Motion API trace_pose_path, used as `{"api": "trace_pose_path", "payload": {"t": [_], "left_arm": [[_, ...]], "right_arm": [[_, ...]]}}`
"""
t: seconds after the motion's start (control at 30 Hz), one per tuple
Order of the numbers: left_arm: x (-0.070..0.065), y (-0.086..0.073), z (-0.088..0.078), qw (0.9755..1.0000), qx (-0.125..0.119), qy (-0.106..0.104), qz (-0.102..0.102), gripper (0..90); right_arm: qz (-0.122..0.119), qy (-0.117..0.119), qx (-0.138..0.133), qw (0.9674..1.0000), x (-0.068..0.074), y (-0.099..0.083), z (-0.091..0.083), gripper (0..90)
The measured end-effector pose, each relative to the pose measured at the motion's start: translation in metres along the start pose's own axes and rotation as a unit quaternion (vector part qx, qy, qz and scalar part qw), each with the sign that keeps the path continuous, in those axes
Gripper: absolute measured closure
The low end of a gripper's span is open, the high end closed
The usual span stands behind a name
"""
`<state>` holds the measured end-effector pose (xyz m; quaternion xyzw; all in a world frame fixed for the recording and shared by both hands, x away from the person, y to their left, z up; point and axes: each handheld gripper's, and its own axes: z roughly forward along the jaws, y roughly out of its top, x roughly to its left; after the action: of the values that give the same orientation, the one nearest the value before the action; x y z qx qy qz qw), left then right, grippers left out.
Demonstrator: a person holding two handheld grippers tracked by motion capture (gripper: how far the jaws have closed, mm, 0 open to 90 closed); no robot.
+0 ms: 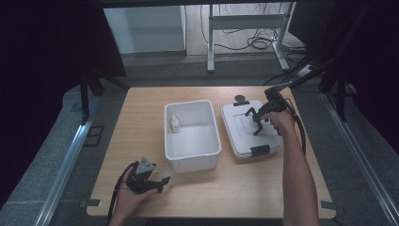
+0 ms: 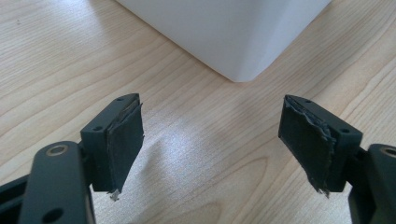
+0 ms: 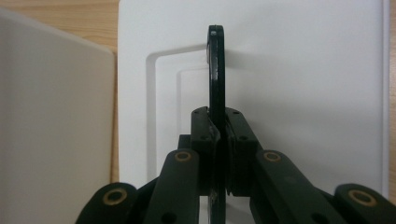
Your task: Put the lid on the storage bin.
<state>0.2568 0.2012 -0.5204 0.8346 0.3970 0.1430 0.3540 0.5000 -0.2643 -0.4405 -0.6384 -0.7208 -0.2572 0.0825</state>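
The right tongs (image 3: pixel 218 135) are clamped tight on a thin black handle (image 3: pixel 216 70) that stands edge-on between their pads. It looks like the folding carry handle of the white lid (image 3: pixel 299 84), pulled upright from the recessed panel in the lid's middle, though from this angle its lower end is hidden behind the tongs, so where it is hinged cannot be made out. Gripping it at the crown makes sense: a thin strap pinched there gives the surest hold for lifting the lid flat, without tipping it.

In the high view the right tongs (image 1: pixel 258 123) point down over the lid (image 1: pixel 235 136), which lies flat on the tabletop (image 1: pixel 141 141) just right of the open white bin (image 1: pixel 168 141). A black latch (image 1: pixel 260 150) shows at the lid's near edge and another at its far edge. A small white bottle (image 1: pixel 174 124) stands inside the bin by its left wall, so the lid is probably meant to go over the bin and shut the bottle in.

The left tongs (image 2: pixel 210 140) are spread wide with nothing between them, resting low over bare wood and facing a bottom corner of the bin (image 2: pixel 243 51). In the high view the left tongs (image 1: pixel 160 182) lie in the hand near the tabletop's front edge, clear of the work, likely parked there to steady the bin if it slides.
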Motion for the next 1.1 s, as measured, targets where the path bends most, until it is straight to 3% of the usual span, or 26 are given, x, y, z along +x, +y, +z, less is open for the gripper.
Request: {"api": "trace_pose_path", "payload": {"t": [0.53,0.8,1.1], "left_arm": [[-0.005,0.002,0.003,1.0,0.004,0.0,0.009,22.4],[-0.006,0.002,0.003,0.9999,0.004,0.0,0.01,22.4],[-0.006,0.002,0.003,0.9999,0.006,-0.001,0.01,22.4]], "right_arm": [[-0.01,0.016,-0.051,0.9985,0.007,-0.022,-0.06,84.9],[-0.019,0.033,-0.065,0.9972,0.014,-0.029,-0.071,84.9],[-0.017,0.039,-0.074,0.9964,0.013,-0.033,-0.08,84.9]]}}
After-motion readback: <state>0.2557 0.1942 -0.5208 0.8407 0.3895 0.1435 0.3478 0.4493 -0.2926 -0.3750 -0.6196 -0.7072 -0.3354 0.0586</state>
